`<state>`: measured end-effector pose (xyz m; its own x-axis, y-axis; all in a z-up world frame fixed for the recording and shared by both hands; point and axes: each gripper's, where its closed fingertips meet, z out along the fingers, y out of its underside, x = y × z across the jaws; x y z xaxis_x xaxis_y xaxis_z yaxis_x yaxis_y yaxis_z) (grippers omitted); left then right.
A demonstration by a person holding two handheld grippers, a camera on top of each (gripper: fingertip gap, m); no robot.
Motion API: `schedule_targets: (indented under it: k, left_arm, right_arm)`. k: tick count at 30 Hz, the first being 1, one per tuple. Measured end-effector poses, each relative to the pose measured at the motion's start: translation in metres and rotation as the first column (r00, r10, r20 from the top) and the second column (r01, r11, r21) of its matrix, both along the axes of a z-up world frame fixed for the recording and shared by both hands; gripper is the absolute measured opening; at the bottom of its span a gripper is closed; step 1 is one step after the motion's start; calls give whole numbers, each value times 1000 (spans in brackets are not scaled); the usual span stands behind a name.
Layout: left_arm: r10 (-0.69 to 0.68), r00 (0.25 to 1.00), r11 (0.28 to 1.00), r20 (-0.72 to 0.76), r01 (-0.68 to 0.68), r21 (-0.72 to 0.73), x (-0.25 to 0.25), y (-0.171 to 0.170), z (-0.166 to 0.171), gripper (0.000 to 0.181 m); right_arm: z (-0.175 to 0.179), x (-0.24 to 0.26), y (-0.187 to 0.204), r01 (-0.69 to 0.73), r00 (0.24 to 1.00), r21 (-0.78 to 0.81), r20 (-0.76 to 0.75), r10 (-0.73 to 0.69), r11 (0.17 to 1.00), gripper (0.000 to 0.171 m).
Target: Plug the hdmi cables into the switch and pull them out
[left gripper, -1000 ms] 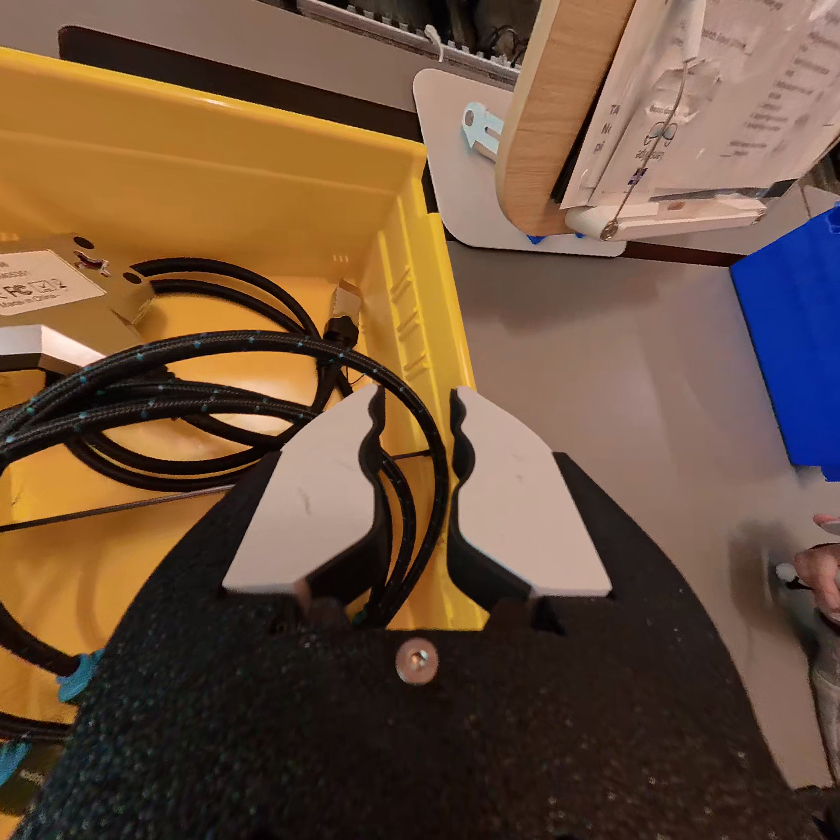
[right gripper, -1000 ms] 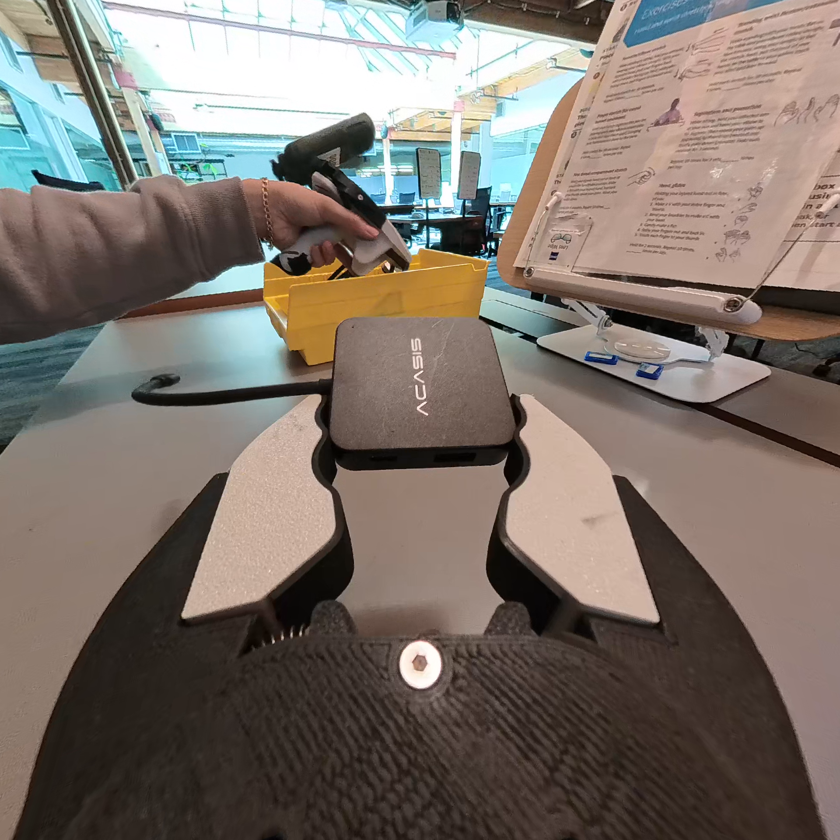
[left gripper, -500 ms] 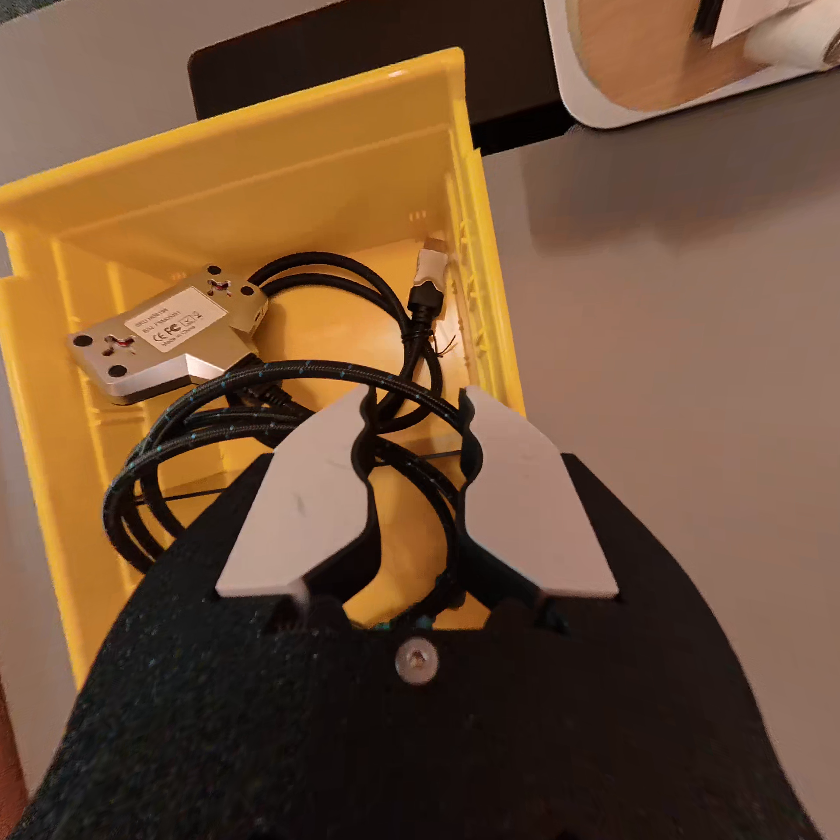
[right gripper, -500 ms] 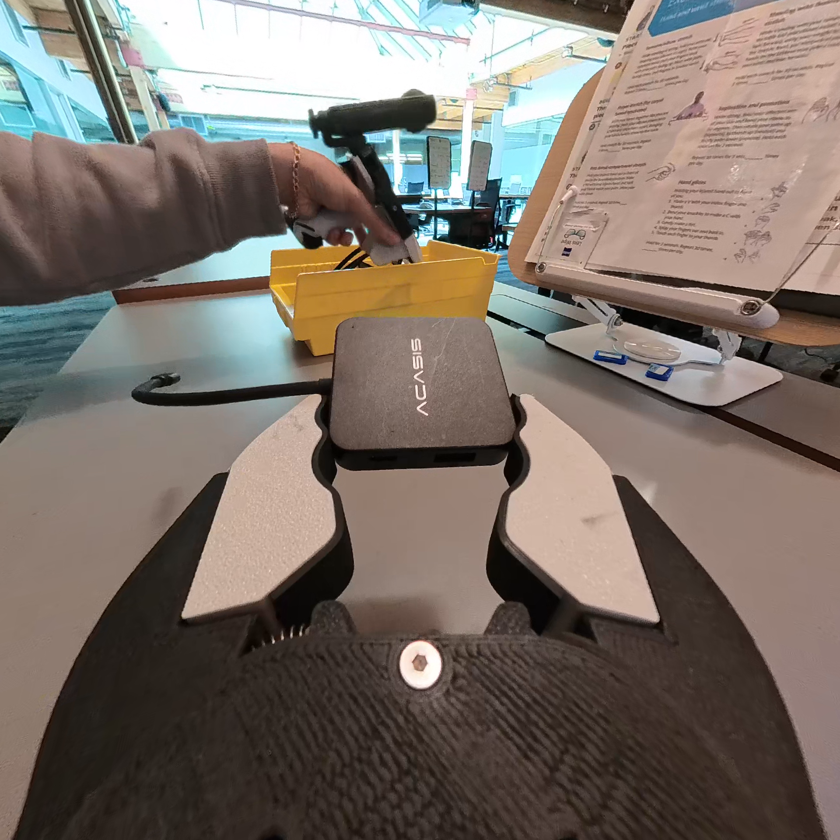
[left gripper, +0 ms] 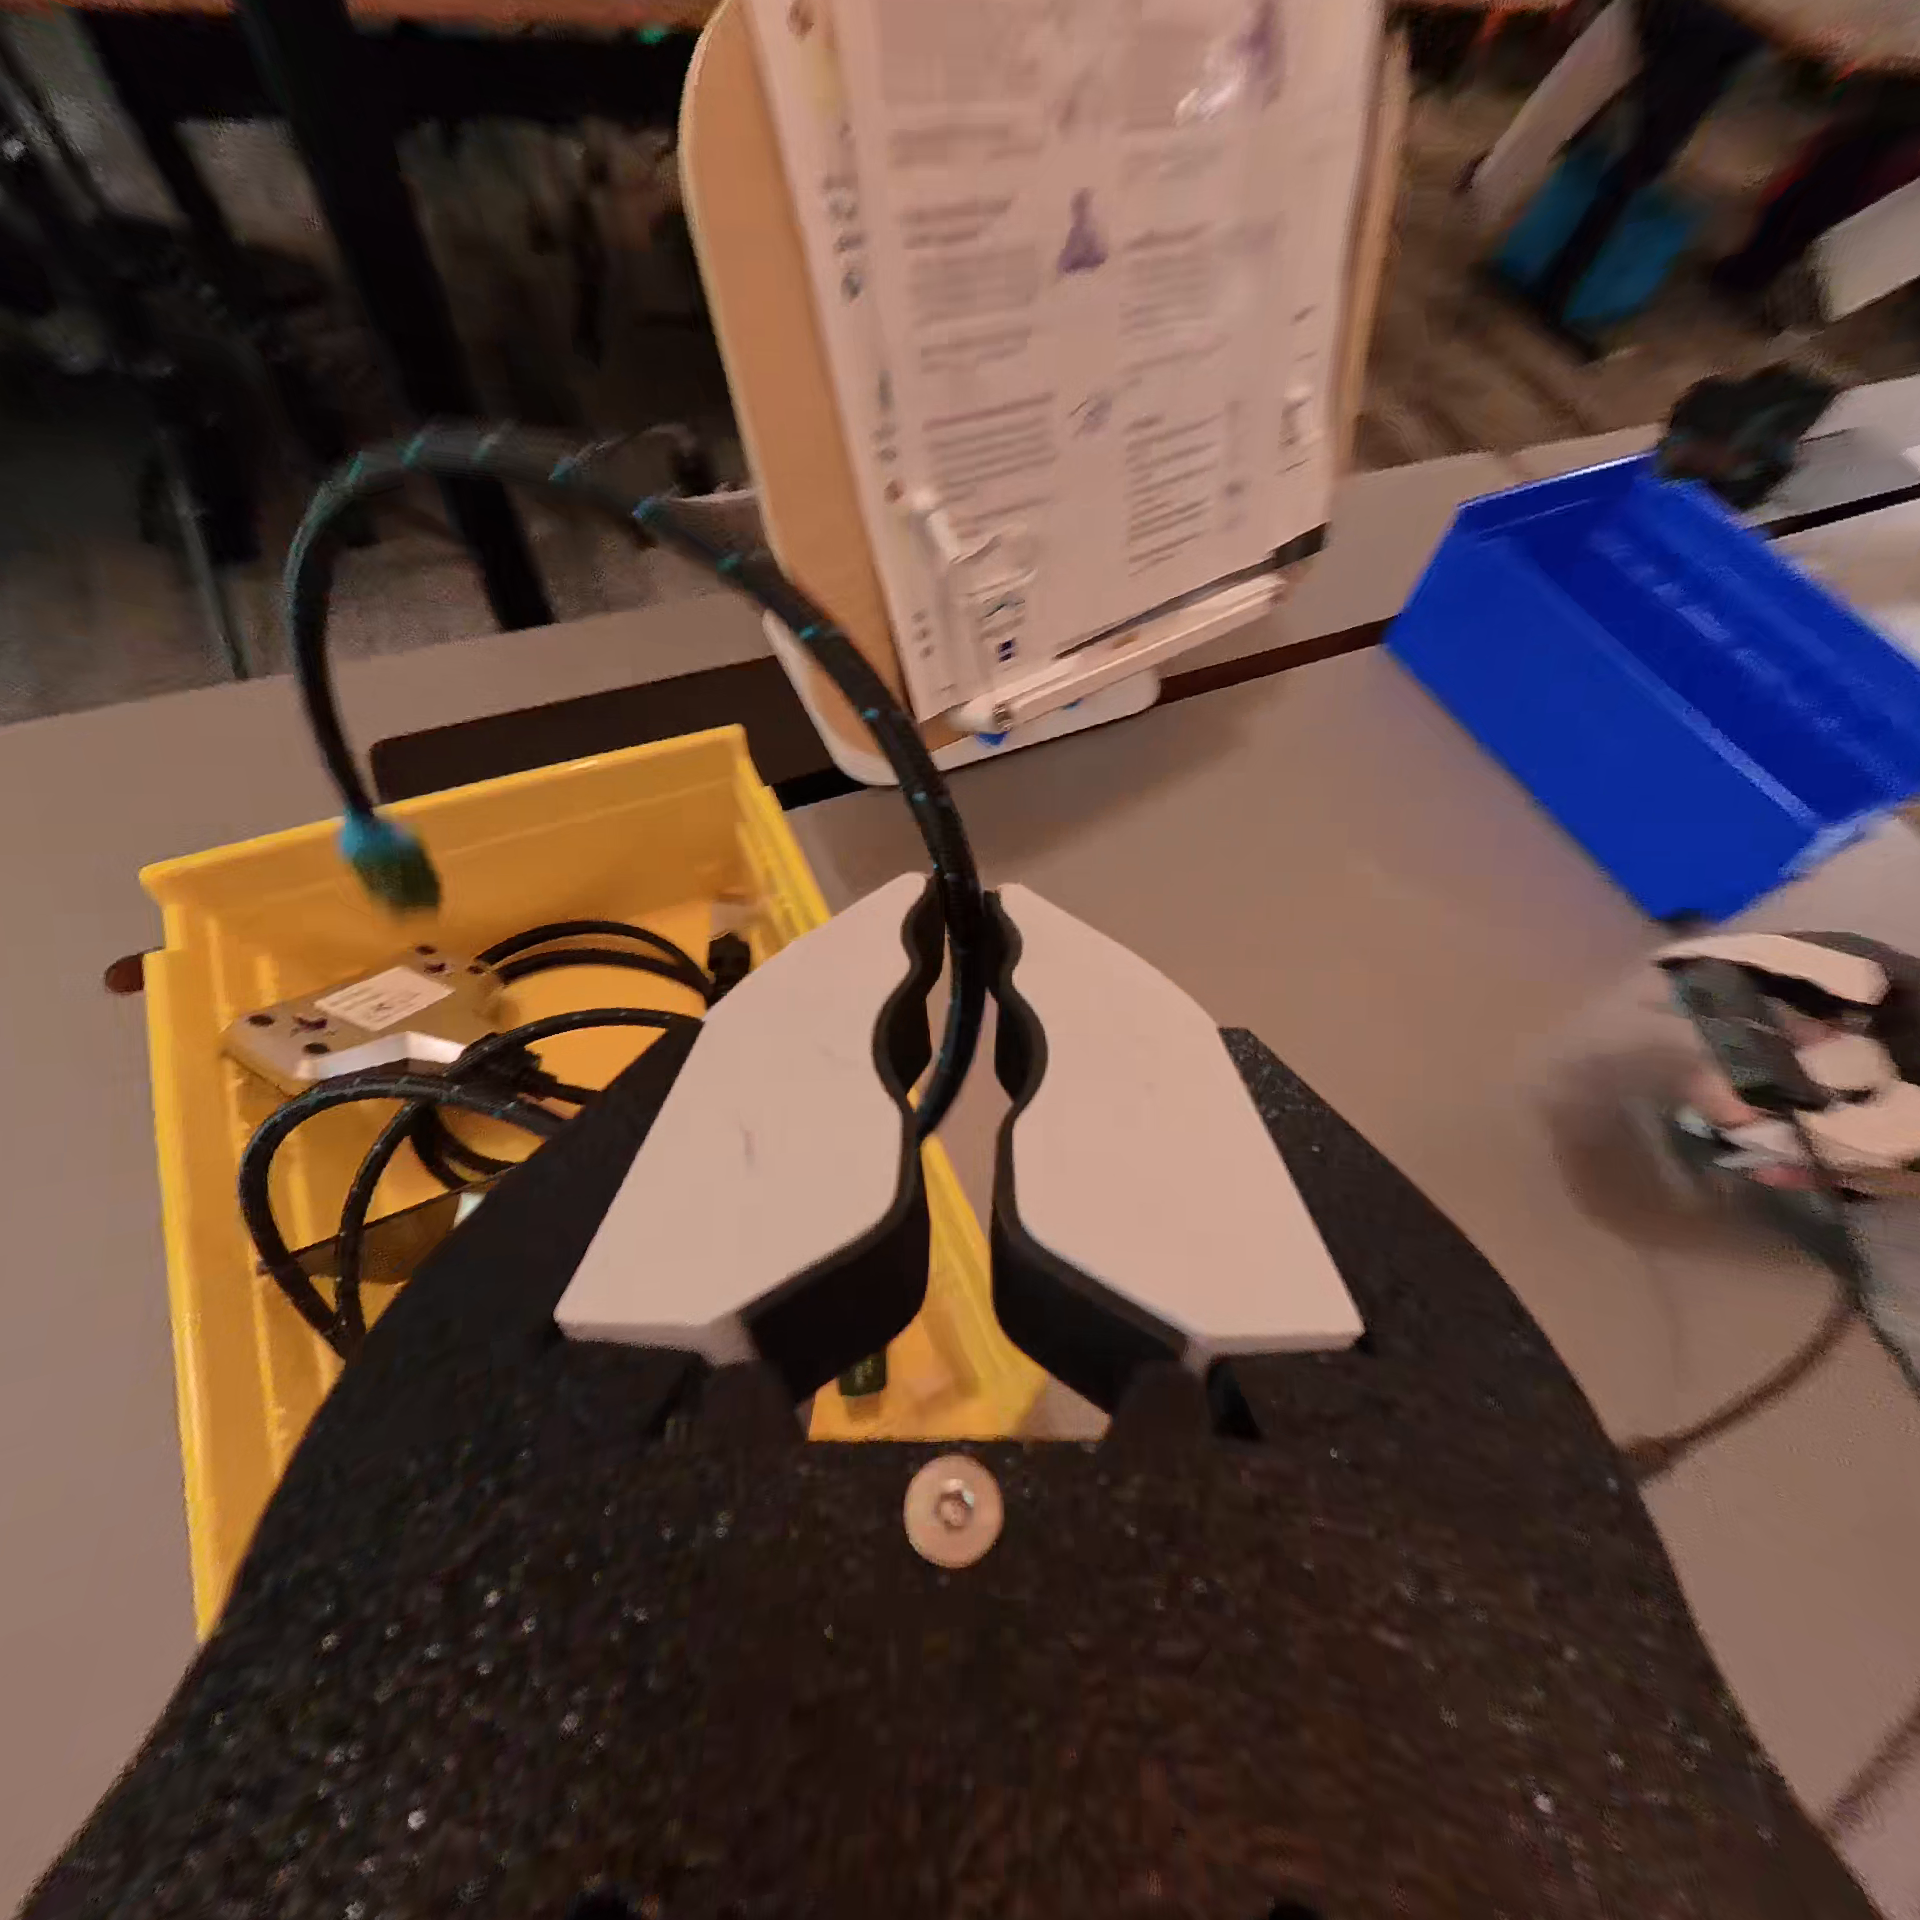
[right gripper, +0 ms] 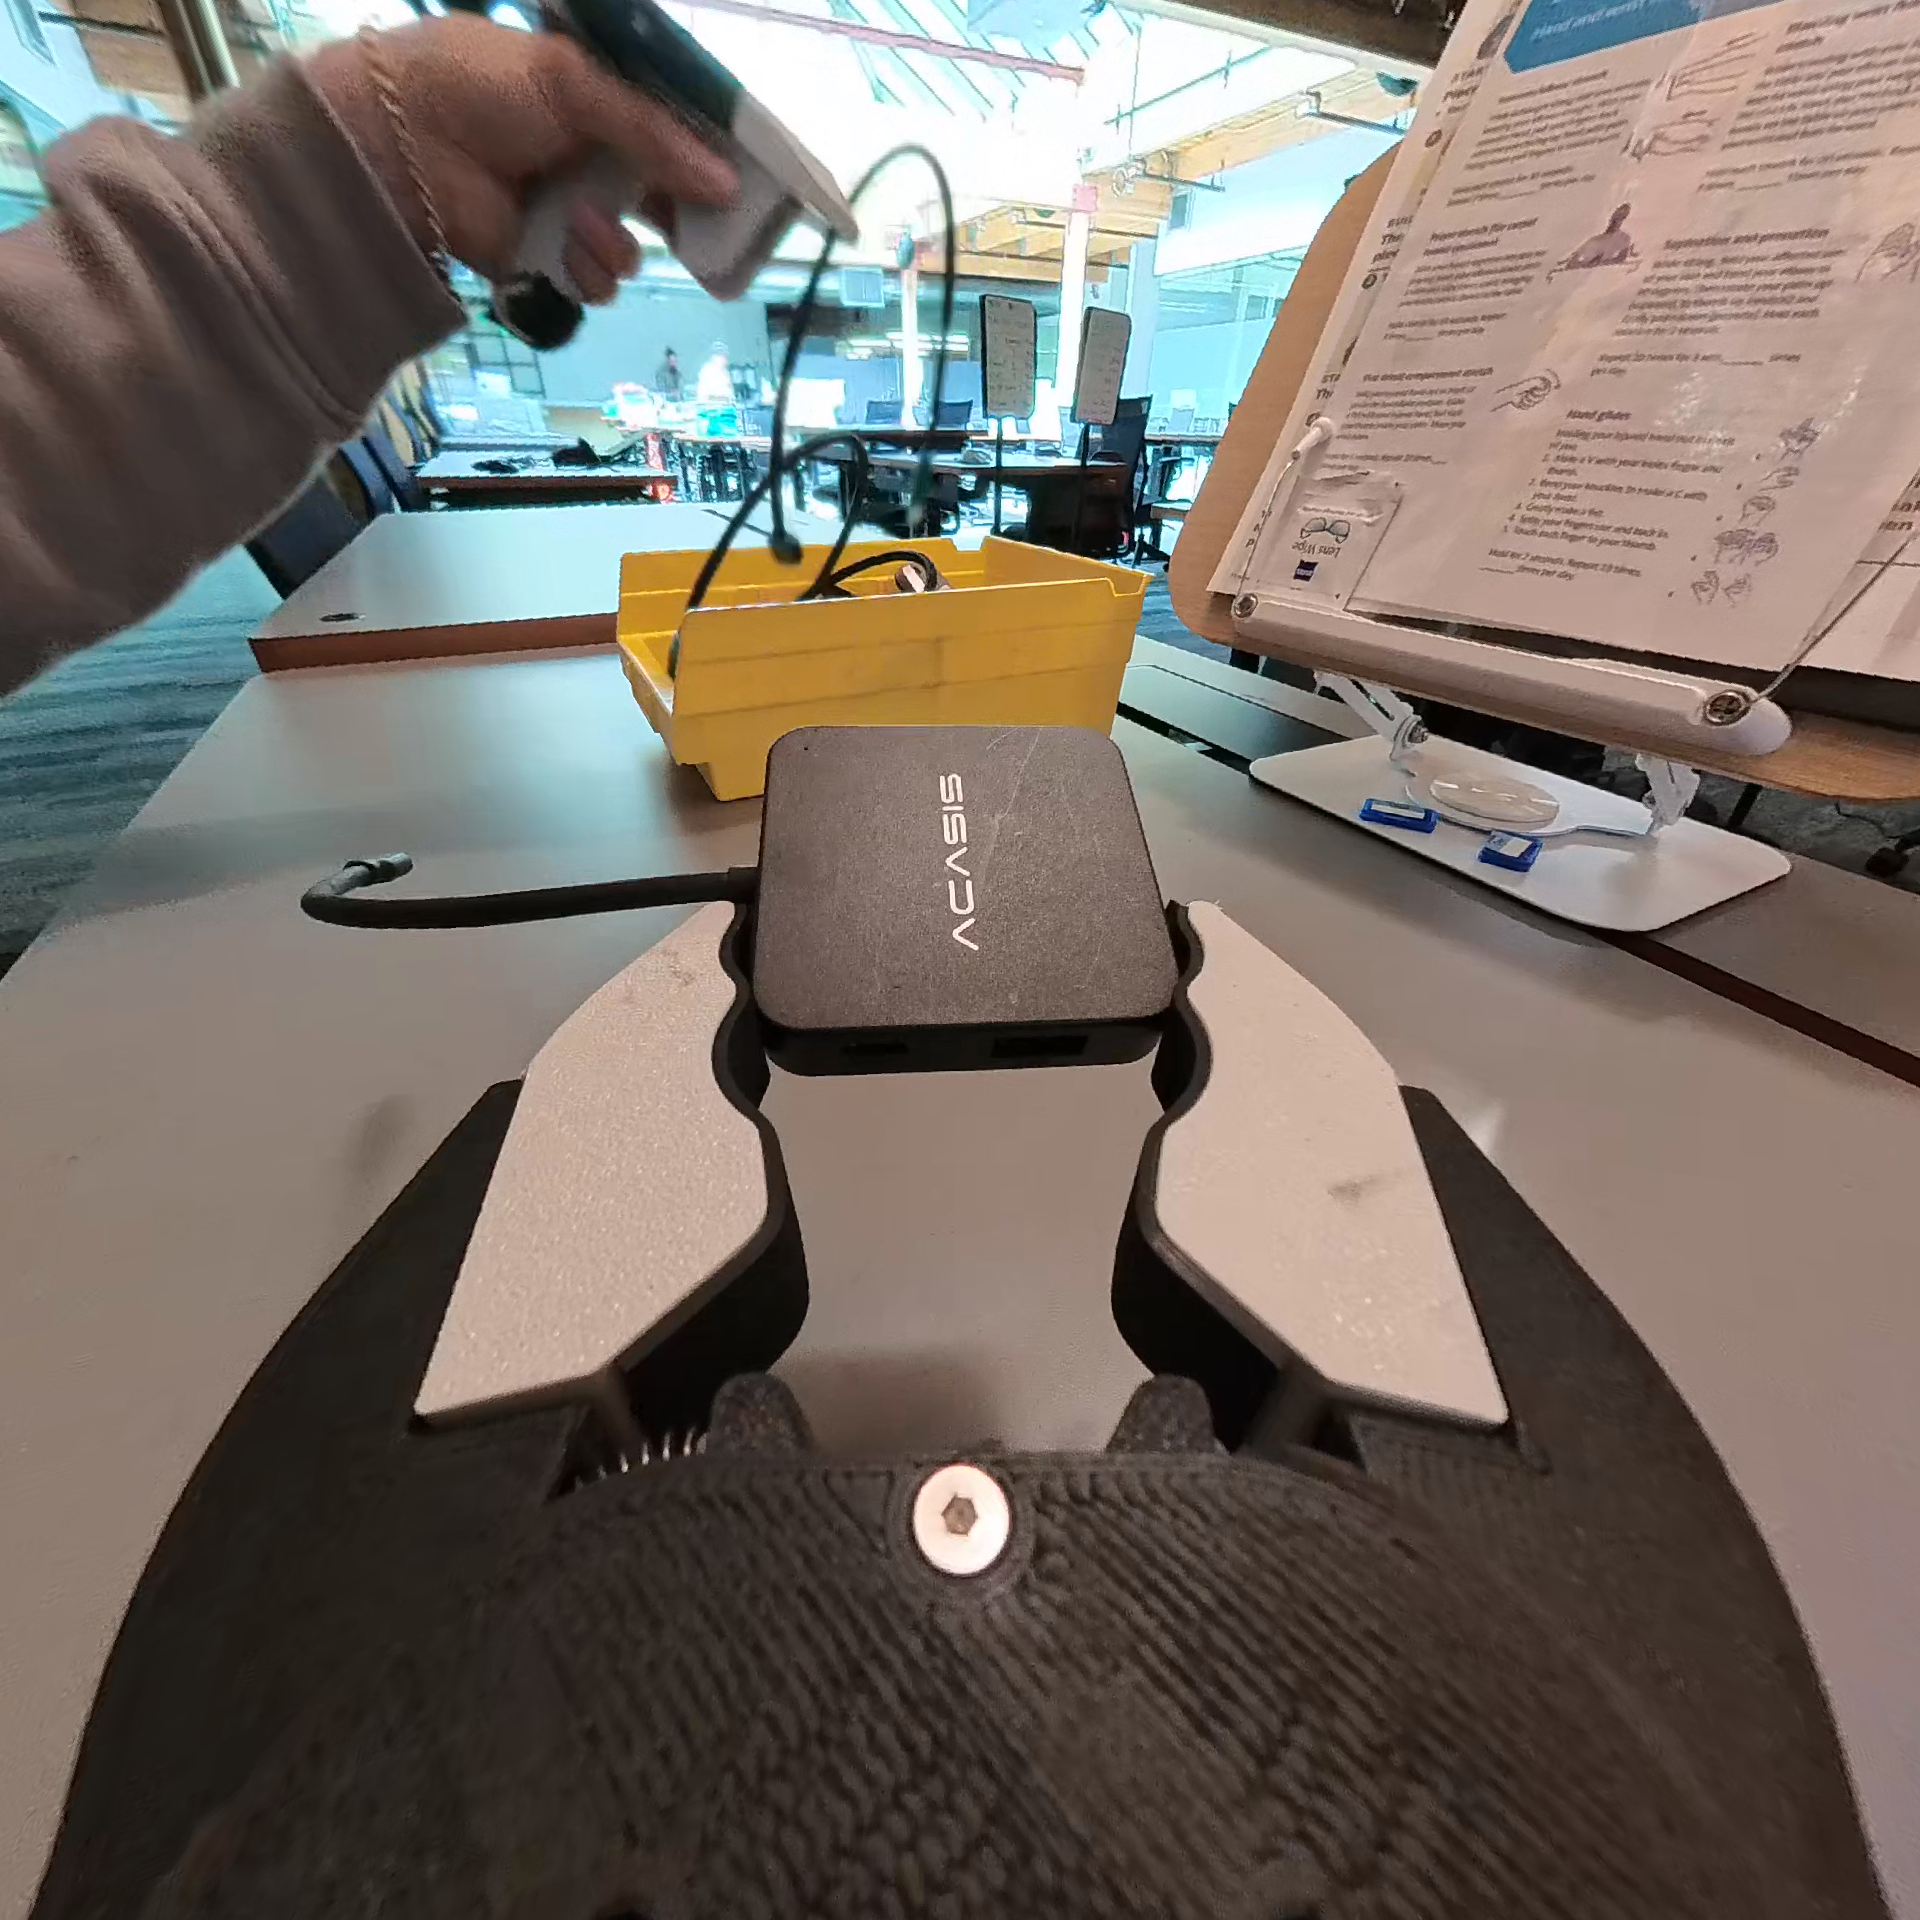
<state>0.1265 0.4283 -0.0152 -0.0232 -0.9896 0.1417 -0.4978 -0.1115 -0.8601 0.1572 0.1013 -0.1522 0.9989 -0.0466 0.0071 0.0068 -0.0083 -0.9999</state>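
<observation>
My left gripper (left gripper: pixel 961 904) is shut on a black braided HDMI cable (left gripper: pixel 831 644) with teal flecks. The cable arcs up out of the yellow bin (left gripper: pixel 260 904), and its teal plug (left gripper: pixel 387 860) hangs over the bin's far wall. My right gripper (right gripper: pixel 961 925) is shut on the black square switch (right gripper: pixel 956 883), which rests flat on the grey table with its ports facing the camera. In the right wrist view the left gripper (right gripper: pixel 748 223) is held high above the bin (right gripper: pixel 883 665) with the cable (right gripper: pixel 935 260) dangling.
The bin also holds a silver adapter block (left gripper: pixel 358 1023) and more coiled black cables (left gripper: pixel 416 1122). A document stand with papers (right gripper: pixel 1621 364) stands at the right. A blue bin (left gripper: pixel 1673 707) sits far right. The switch's own cable (right gripper: pixel 499 904) runs left.
My left gripper closed on the braided cable and lifted it up out of the yellow bin. My right gripper stayed still on the switch.
</observation>
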Motion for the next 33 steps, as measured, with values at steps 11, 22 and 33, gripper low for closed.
schedule_targets:
  k: [11, 22, 33]
  left_arm:
    - [-658, 737, 745, 157, 606, 280, -67, -121, 38, 7]
    - [-768, 402, -5, -498, 774, 633, -104, -211, -186, 6]
    - [-889, 348, 217, -298, 892, 396, -120, -256, -193, 33]
  right_arm:
    - [7, 6, -7, 7, 999, 61, -47, -4, 998, 74]
    - [63, -4, -79, -146, 985, 304, -41, 166, 941, 74]
    - [11, -10, -38, -191, 977, 94, -77, 198, 977, 74]
